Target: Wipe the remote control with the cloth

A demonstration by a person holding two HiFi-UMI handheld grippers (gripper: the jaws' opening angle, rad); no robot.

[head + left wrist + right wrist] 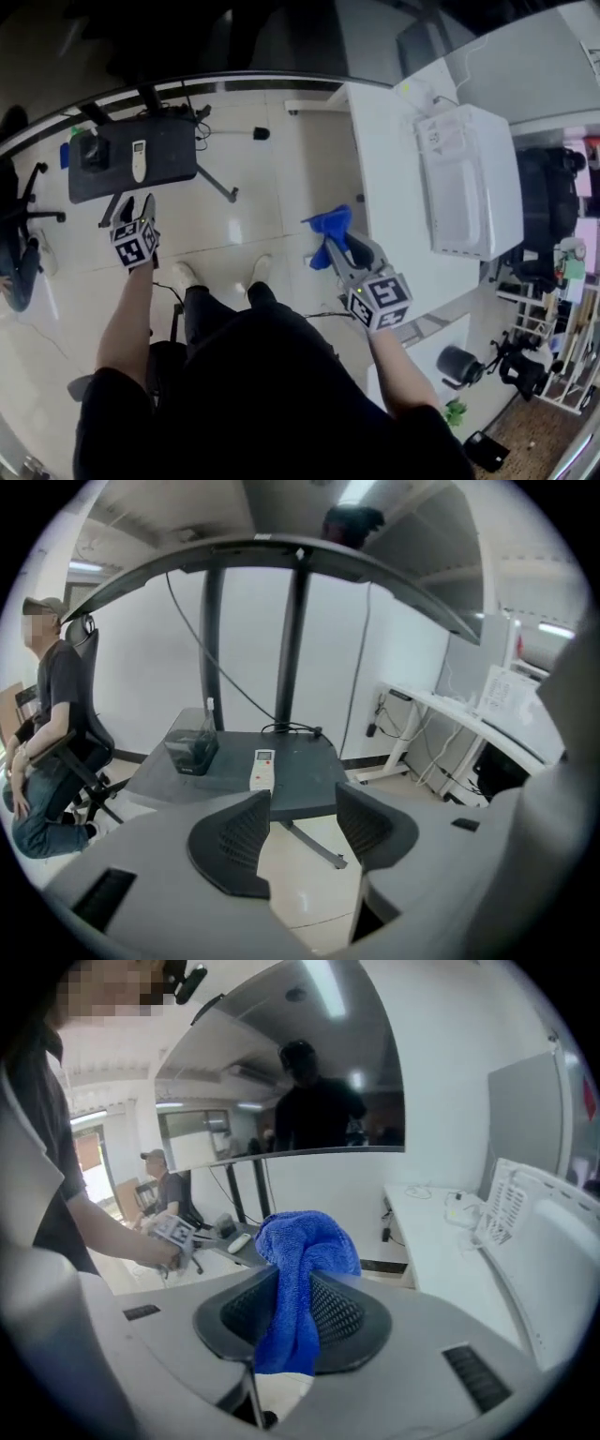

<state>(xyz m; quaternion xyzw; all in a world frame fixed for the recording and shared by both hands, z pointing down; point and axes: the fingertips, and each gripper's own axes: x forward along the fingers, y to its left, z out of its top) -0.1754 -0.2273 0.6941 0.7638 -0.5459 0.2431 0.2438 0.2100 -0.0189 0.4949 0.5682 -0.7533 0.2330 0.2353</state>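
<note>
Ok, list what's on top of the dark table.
On the table: a white remote control, a dark box, and a cable at the back. The box's contents are hidden.

bright overhead strip lighting, glossy floor glare, heavy fisheye warp — dark vignetted corners, soft edges

The cloth (305, 1269) is bright blue. The remote (139, 159) is white on a dark grey table (178, 150). Beside that table, the marker cube (134, 244) shows black-and-white squares; the floor (272, 206) is cream.
</note>
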